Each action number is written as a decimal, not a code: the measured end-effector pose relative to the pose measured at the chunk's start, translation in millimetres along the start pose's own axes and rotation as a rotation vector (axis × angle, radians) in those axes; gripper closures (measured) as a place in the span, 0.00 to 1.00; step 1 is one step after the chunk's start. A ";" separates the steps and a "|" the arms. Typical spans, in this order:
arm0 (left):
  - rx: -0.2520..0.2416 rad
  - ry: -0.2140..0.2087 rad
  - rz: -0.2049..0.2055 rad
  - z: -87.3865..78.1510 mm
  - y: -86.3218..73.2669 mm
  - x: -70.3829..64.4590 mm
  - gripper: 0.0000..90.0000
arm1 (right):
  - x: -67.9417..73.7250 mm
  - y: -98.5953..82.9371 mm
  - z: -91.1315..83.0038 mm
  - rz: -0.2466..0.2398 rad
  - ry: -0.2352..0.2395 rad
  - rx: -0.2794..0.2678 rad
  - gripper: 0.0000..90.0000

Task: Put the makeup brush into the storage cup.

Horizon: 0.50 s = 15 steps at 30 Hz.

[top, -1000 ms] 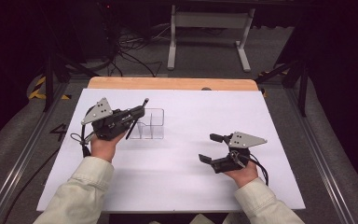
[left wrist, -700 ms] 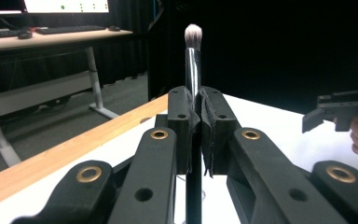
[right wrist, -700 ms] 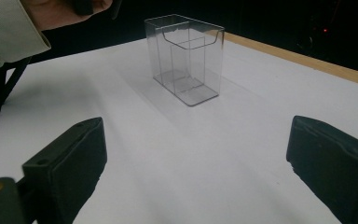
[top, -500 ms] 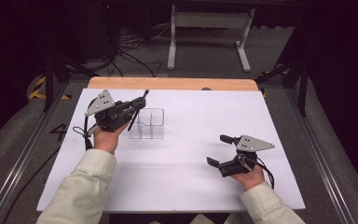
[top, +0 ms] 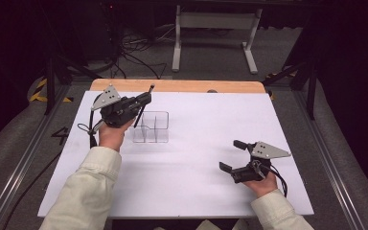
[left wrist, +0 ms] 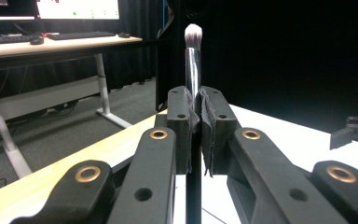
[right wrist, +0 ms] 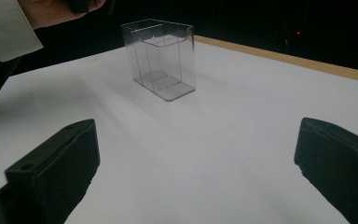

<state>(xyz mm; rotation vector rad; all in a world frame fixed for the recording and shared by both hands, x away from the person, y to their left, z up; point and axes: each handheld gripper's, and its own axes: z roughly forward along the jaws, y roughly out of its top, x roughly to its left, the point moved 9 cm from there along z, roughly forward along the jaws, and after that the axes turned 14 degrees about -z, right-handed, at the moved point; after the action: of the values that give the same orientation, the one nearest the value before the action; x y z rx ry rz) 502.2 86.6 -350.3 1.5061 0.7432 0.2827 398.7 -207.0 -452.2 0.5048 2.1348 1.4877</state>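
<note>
Toward the far left corner of the white tabletop, the left gripper is clamped on a slim black-handled makeup brush with a pale bristle tip. In the left gripper view the handle passes straight between the closed jaws, bristles up. From the high view the brush slants over the left side of a clear plastic organiser box with inner dividers, which stands on the tabletop left of centre, nearer the far edge.

The step in hand looks like dropping the brush into a compartment. That calls for bringing the handle upright, centring its lower end over one cell, lowering, then releasing.

Near the right front corner, the right gripper sits low with jaws spread wide, holding nothing.
</note>
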 end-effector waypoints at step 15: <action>-0.047 0.015 0.005 17.2 -0.2 6.8 0.92 | -1.2 -4.5 -3.7 0.013 -0.001 -0.007 0.01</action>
<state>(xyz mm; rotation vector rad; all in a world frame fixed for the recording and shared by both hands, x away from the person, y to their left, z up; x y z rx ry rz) 517.5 77.0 -354.1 1.4636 0.7397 0.3135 397.4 -212.0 -455.1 0.5178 2.1288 1.5010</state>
